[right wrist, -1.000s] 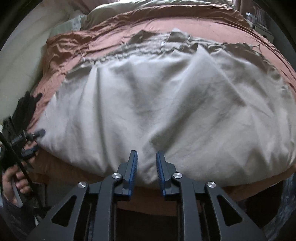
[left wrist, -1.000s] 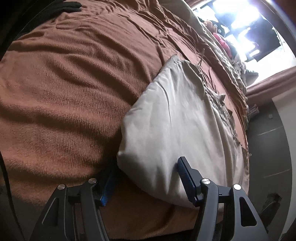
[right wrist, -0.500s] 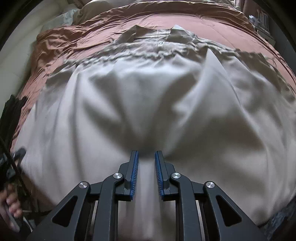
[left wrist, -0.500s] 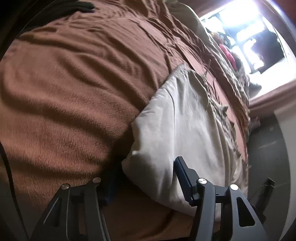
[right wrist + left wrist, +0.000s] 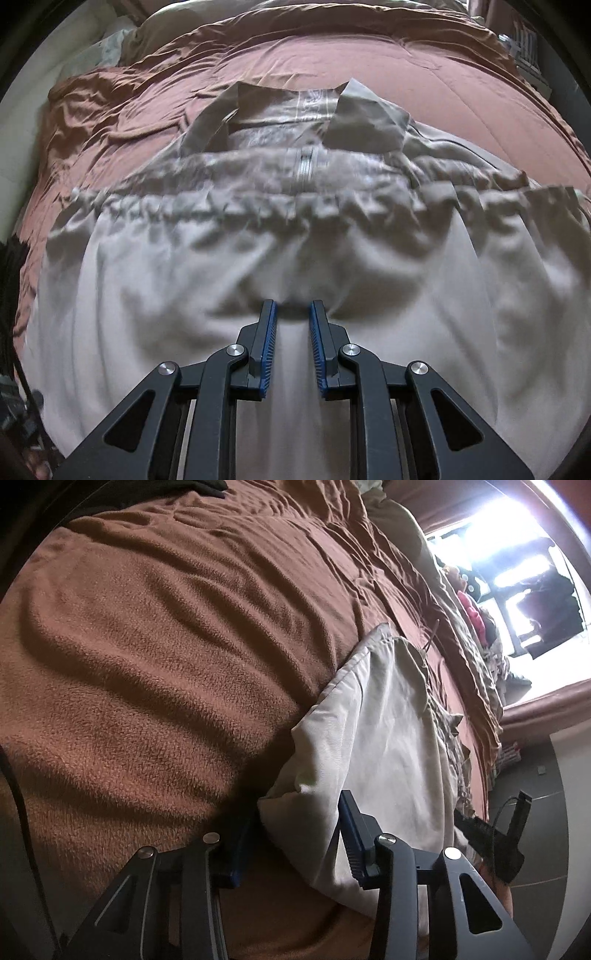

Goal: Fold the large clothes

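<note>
Fingers of your left gripper point(image 5: 295, 834) are closing around the pale garment's point(image 5: 391, 738) corner, lower center; its length is running toward upper right. Your right gripper point(image 5: 291, 314) is pinching its middle fold.

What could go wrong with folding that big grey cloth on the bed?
The left claw is closing on only a corner of the grey garment, so it might slip out. The right claw pinches a bunched ridge of cloth, which may drag creases into the fold or wrinkle the brown blanket underneath.
</note>
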Demonstrator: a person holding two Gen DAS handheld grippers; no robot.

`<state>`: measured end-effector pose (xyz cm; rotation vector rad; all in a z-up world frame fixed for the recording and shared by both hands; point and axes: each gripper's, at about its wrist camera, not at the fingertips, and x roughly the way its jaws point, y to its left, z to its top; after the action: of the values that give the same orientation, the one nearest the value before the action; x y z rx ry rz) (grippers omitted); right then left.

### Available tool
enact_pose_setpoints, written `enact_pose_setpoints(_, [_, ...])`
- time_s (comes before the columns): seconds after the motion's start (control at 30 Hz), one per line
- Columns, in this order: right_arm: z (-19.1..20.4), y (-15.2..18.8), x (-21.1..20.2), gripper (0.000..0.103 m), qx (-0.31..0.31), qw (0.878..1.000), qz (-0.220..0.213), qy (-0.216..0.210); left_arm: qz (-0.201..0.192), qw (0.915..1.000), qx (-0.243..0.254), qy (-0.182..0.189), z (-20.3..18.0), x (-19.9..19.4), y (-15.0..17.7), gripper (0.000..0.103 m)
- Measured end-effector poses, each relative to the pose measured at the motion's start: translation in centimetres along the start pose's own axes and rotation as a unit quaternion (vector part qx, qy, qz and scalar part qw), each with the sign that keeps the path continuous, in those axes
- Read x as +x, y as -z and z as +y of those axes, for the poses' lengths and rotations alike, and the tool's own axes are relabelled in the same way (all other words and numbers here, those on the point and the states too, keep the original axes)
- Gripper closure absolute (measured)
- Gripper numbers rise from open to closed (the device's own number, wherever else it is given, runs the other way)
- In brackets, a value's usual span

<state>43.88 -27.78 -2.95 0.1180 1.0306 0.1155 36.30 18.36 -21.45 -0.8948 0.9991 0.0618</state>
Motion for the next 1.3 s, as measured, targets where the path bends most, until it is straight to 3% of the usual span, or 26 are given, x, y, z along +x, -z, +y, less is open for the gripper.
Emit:
enact_pose_setpoints(0.23, [-0.5, -2.1, 0.5, 0.089, 0.009, 1.000, 0.000, -0.003, -0.006, 0.9999, -0.009, -0.003, 0.0, 0.4, -0.1, 0.059])
enact_pose_setpoints(0.3, [-0.8, -1.9, -1.0, 0.089, 0.016, 1.000, -0.008, -0.013, -0.008, 0.9999, -0.005, -0.006, -0.2, 0.4, 0.0, 0.065])
enact_pose_setpoints(0.37, [-1.0, -1.2, -2.8, 0.089, 0.021, 0.999, -0.022, -0.017, -0.004, 1.0000, -0.004, 0.003, -0.5, 0.6, -0.2, 0.079])
enact_pose_setpoints(0.5, [-1.7, 2.1, -6.7, 0.088, 0.028, 0.998, -0.048, -0.044, -0.016, 0.9997, -0.001, 0.016, -1.7, -0.6, -0.3, 0.084])
enact_pose_setpoints(0.67, [-2.6, 7.5, -9.5, 0.088, 0.043, 0.995, -0.059, -0.075, -0.036, 0.9973, 0.022, 0.060, -4.9, -3.5, -0.7, 0.087])
enact_pose_setpoints(0.9, [-3.0, 12.9, -9.8, 0.088, 0.052, 0.992, -0.048, -0.099, -0.047, 0.9910, 0.071, 0.103, -10.9, -6.4, -0.9, 0.089])
enact_pose_setpoints(1.1, [-4.0, 15.2, -8.6, 0.088, 0.066, 0.987, -0.019, -0.144, -0.051, 0.9825, 0.118, 0.135, -16.6, -8.0, -0.1, 0.090])
enact_pose_setpoints(1.3, [-3.6, 15.8, -6.4, 0.089, 0.045, 0.990, -0.005, -0.136, -0.045, 0.9695, 0.175, 0.165, -22.8, -8.9, 2.0, 0.091])
